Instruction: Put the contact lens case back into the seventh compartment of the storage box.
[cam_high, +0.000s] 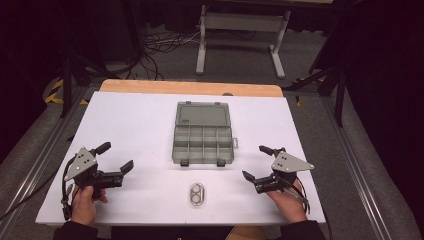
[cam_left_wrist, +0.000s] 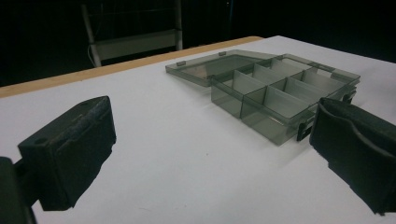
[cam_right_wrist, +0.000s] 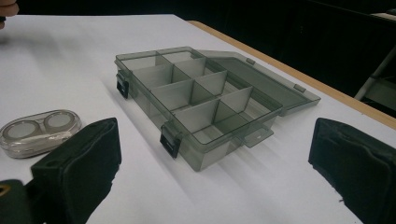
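**Standing Open: Two Grippers Flanking One Organiser Box**

Lying at the middle of the white table (cam_high: 150, 115) is one grey translucent organiser box (cam_high: 204, 141), taken here as the landmark. Its lid (cam_high: 202, 113) is lying folded flat back on the far side of the tray. The tray is showing eight compartments, in two rows of four, and all eight are appearing empty in the right gripper view. Two dark latches (cam_right_wrist: 170, 138) are hanging on the near wall of the box, and one small tab is projecting from its right end.

One clear lens case (cam_high: 197, 194) with two round wells is sitting just in front of the box, apart from it and closer to the person. In the right gripper view the same case (cam_right_wrist: 38, 132) is showing left of the box, untouched.

Two grippers are being held, one in each hand. The left gripper (cam_high: 117, 156) is hovering well to the left of the box and slightly nearer the person; its jaws are standing wide apart with nothing between them, and in its own view the box (cam_left_wrist: 275, 93) is lying ahead and to the right. The right gripper (cam_high: 255, 162) is hovering to the right of the box, likewise nearer the person, jaws spread wide and gripping nothing.

Neither gripper is touching the box or the case.
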